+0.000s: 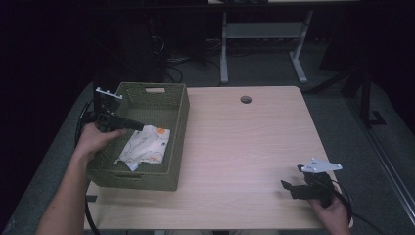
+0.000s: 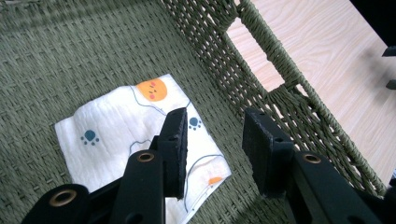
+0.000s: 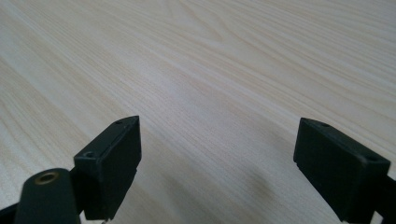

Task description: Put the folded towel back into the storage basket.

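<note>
A folded white cloth (image 1: 145, 145) printed with orange faces and blue paw marks lies flat on the floor of a green woven basket (image 1: 179, 127). My left gripper (image 1: 137, 126) hovers inside the basket just above the cloth's upper edge. In the left gripper view that cloth (image 2: 112, 135) lies below my left gripper (image 2: 215, 149), whose jaws stand apart with nothing between them. My right gripper (image 1: 288, 187) rests near the table's front right corner. In the right gripper view my right gripper (image 3: 219, 163) is wide open over bare wood.
The light wooden table (image 1: 244, 147) has a round cable hole (image 1: 245, 99) at the back. The basket's wall with its handle slot (image 2: 254, 58) rises close to the left jaws. Beyond the table stand white desk legs (image 1: 224, 49) on a dark floor.
</note>
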`<state>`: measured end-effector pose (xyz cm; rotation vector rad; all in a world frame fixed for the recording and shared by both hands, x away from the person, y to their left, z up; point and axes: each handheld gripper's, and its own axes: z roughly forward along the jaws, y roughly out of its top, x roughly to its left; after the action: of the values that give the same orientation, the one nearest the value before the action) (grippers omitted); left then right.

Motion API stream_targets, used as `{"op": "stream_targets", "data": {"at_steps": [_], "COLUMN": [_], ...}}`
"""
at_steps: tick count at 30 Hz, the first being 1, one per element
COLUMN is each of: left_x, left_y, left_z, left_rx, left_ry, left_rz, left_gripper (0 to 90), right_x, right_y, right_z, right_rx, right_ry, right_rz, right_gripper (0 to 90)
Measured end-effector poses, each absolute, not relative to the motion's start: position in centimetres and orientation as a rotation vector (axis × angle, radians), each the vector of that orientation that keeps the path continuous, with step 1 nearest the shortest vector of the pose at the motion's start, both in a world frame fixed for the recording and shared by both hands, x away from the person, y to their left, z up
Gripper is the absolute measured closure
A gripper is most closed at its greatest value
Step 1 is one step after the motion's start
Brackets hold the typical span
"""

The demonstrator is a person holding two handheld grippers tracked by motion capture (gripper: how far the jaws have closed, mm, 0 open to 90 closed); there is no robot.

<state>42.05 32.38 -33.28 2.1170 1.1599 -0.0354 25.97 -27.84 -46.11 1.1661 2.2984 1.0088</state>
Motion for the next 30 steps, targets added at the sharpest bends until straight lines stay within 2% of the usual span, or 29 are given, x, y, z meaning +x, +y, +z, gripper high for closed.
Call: {"op": "stream_targets", "data": {"at_steps": [30], "left_x": [43.1], "left_y": [29.8], "left_z": [-34.0], "left_rx": [2.147], "left_ry": [1.147], "left_rz": [-0.061], "left_gripper": [60.6], "right_x": [25.8], "right_y": [-28.0], "right_z": [-46.0], "right_rx": [1.154], "right_ry": [2.292], "right_rz": [1.014], "right_gripper": [14.7]}}
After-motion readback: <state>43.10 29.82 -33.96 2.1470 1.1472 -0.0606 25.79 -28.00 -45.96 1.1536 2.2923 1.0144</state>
